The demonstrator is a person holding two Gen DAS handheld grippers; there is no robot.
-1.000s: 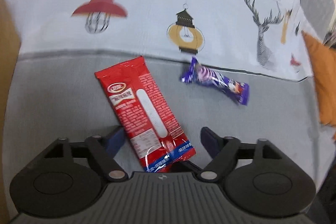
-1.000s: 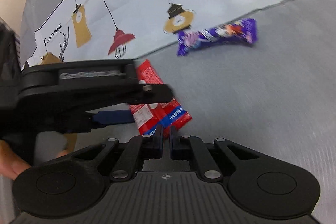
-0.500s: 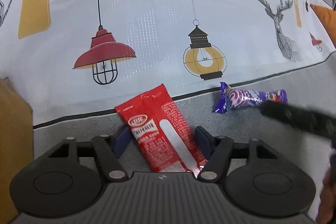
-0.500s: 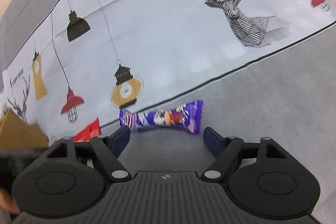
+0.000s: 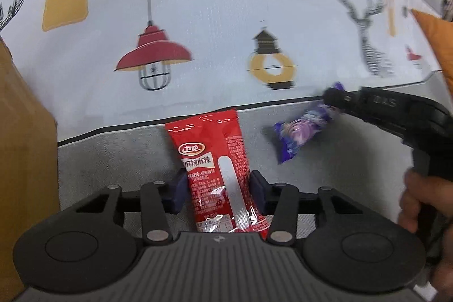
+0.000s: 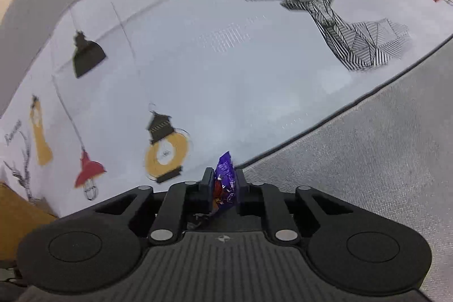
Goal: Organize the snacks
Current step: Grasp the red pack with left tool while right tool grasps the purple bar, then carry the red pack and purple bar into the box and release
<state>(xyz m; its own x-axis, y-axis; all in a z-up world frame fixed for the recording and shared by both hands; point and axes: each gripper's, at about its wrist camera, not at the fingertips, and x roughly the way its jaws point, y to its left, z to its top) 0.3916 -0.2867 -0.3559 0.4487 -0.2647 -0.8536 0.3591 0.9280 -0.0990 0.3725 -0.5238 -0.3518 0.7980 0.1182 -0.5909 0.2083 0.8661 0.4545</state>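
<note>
The red snack packet [image 5: 219, 174] sits between the left gripper [image 5: 216, 187] fingers, which press its sides; its lower end is hidden behind the gripper body. At 2 o'clock, the blurred purple candy [image 5: 303, 133] hangs pinched in the narrowly closed right gripper [image 6: 223, 186] above the grey cloth [image 5: 339, 174].

A grey woven surface [image 5: 119, 154] fills the lower frame. Behind it rises a pale cloth [image 5: 215, 27] printed with lamps, lanterns and a line-drawn deer [image 6: 334, 19]. Brown cardboard [image 5: 22, 149] stands at left; an orange cushion [image 5: 437, 38] shows at upper right.
</note>
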